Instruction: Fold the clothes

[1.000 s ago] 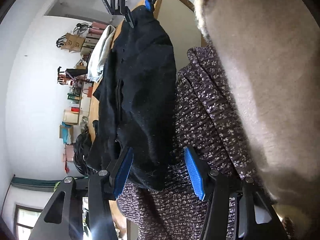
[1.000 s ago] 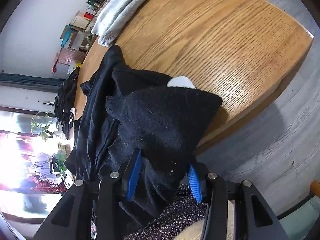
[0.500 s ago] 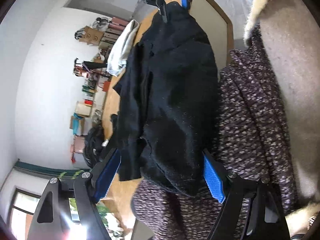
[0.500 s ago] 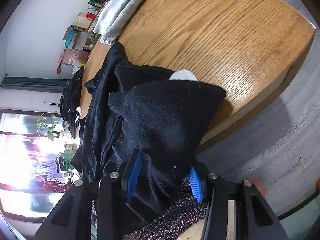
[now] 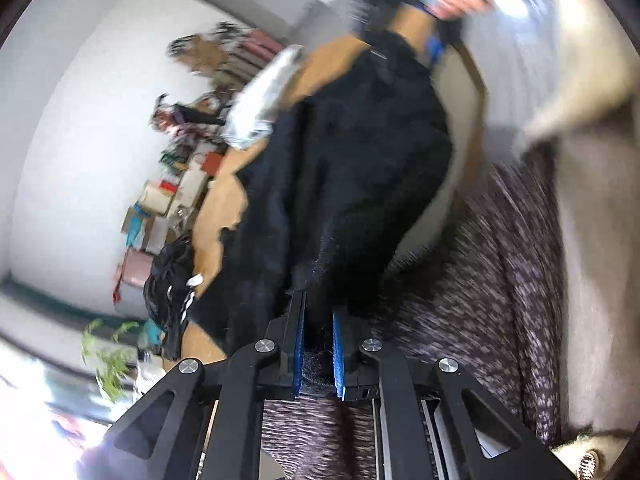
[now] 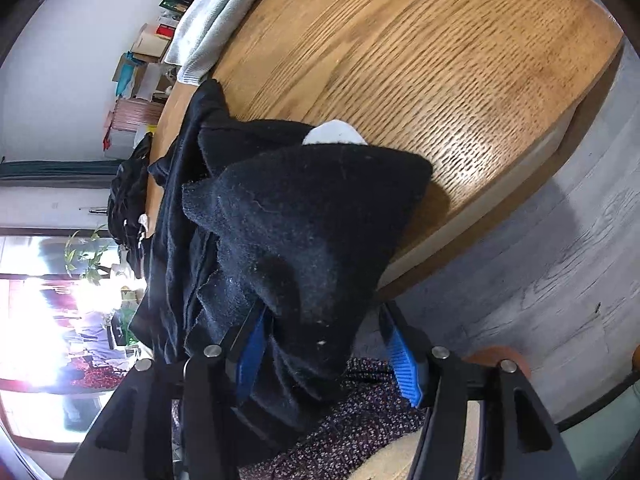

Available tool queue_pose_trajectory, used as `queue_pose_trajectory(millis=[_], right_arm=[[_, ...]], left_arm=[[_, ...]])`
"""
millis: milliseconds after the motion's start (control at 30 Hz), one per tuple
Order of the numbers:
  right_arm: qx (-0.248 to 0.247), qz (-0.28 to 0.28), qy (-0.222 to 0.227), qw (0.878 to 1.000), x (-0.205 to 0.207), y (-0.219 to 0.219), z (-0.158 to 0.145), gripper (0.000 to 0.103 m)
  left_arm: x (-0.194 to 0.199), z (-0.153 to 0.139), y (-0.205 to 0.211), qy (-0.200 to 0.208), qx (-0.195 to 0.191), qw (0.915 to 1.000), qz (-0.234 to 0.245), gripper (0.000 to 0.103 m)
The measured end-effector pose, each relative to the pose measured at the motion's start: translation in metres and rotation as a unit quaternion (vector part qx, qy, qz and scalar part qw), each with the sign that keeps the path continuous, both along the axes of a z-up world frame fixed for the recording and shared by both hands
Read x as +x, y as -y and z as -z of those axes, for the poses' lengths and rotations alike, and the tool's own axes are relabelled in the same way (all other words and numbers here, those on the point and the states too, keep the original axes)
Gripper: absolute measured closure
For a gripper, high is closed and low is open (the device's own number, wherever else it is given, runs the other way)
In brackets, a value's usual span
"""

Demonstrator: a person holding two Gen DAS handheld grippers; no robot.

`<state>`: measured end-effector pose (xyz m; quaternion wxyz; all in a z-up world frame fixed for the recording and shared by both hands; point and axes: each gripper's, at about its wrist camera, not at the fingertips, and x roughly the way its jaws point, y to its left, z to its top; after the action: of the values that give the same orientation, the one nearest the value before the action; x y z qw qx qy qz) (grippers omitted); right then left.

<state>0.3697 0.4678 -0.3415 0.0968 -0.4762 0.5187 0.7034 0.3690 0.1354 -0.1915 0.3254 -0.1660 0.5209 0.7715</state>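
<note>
A black garment [image 5: 360, 168] hangs stretched between both grippers over the near edge of a round wooden table [image 6: 400, 60]. In the blurred left wrist view, my left gripper [image 5: 317, 344] is shut on the garment's lower edge, its blue pads pressing a thin fold. At the top of that view, my right gripper [image 5: 424, 36] holds the other end, with a hand behind it. In the right wrist view, my right gripper [image 6: 326, 332] is shut on a thick bunch of the black garment [image 6: 304, 220], which hides most of the pads. A white patch [image 6: 334, 136] peeks out behind the garment.
A grey garment [image 6: 212, 28] lies at the table's far edge and a dark heap [image 6: 128, 200] at its left rim. Close to the grippers is the person's dark flecked clothing [image 5: 500, 280] and cream sleeve [image 5: 592, 200]. Grey floor [image 6: 540, 280] lies to the right, shelves and boxes by the wall.
My left gripper, open around the garment's lower end before, has shut on it and is moving, so its view blurs. The right gripper keeps its hold and has hardly moved.
</note>
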Motion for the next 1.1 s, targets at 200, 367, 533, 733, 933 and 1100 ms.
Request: queue_pose_trajectory(millis=[200, 367, 533, 733, 933, 1100], right_arm=[[0.026, -0.021, -0.028, 0.999, -0.007, 0.005, -0.020, 0.073], [0.041, -0.018, -0.040, 0.998, -0.015, 0.003, -0.046, 0.076], [0.012, -0.008, -0.028, 0.999, -0.025, -0.001, -0.055, 0.077], [0.020, -0.015, -0.003, 1.000, -0.039, 0.003, -0.069, 0.078], [0.004, -0.011, 0.009, 1.000, -0.066, 0.002, -0.079, 0.077], [0.025, -0.028, 0.028, 0.999, -0.111, 0.001, -0.094, 0.078]], left_arm=[[-0.013, -0.028, 0.004, 0.013, 0.042, 0.9989, -0.012, 0.091], [-0.024, -0.035, 0.007, 0.054, 0.057, 0.9968, -0.019, 0.091], [-0.040, -0.028, 0.009, 0.140, 0.051, 0.9886, -0.024, 0.091], [-0.081, -0.039, 0.017, 0.290, 0.078, 0.9538, 0.010, 0.091], [-0.161, -0.052, 0.022, 0.378, 0.131, 0.9164, -0.006, 0.091], [-0.206, -0.049, 0.030, 0.386, 0.152, 0.9076, -0.068, 0.091]])
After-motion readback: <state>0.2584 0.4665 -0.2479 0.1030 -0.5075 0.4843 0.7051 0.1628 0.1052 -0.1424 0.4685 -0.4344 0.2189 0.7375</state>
